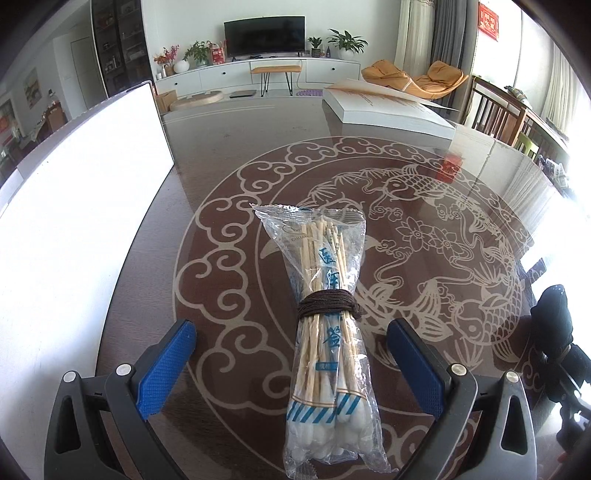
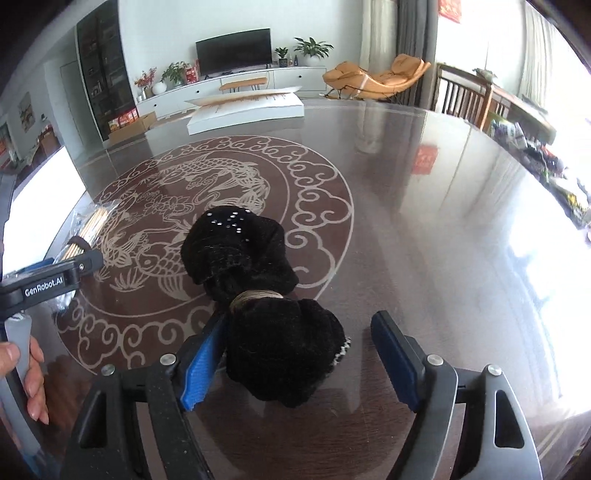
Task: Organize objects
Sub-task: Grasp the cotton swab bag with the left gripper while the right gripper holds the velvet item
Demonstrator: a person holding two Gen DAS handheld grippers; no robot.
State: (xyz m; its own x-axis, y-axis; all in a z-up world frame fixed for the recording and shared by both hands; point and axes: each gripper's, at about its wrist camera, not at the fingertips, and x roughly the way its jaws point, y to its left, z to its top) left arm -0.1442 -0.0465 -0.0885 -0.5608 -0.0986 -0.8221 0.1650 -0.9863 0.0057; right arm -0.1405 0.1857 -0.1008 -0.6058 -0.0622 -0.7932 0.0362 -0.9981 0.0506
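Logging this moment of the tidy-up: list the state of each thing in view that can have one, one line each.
Left gripper: open, pads clear of the bag between them.
Right gripper: open, the right pad stands clear of the cloth.
Bag of cotton swabs: lying flat, tied round the middle with dark cord.
Black cloth bundle: lying on the table, tied round the middle with light cord.

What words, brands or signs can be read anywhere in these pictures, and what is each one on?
"GenRobot.AI": white lettering on the black body of the left gripper, seen from the right wrist.
Blue characters on the clear bag of cotton swabs: too warped to read surely.
Red hanging sign by the window: too blurred.
Faint print on the white flat box: too small.
Red box beside the television: unreadable.
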